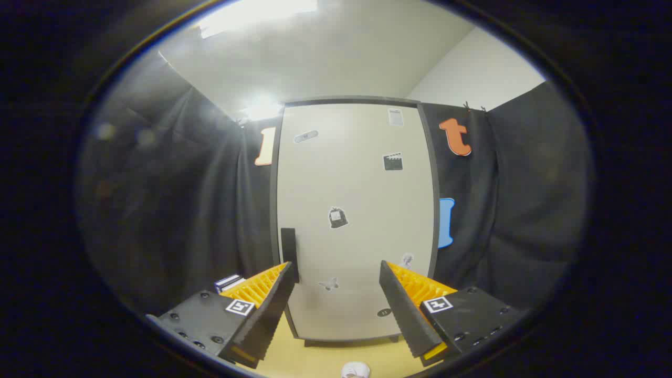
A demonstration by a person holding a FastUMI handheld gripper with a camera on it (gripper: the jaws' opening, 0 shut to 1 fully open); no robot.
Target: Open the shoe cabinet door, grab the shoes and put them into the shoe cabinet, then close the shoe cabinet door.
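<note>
Tool [336, 299]: fingers spread wide, holding nothing, aimed at cabinet door [354, 220], which we judge shut. Handle [288, 247] just beyond left finger, presumably our first target. 1 shoe [356, 370] on floor [325, 359] below.

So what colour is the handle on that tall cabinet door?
Black, a flat upright handle in the gripper view.

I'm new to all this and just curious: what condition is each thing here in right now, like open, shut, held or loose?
Shoe cabinet door: shut, flush in its dark frame.
Door handle: not gripped, just ahead of the left finger's tip.
Gripper: fingers open, holding nothing, pointed at the door.
White shoe: on the floor below the fingers, not picked up.
</note>
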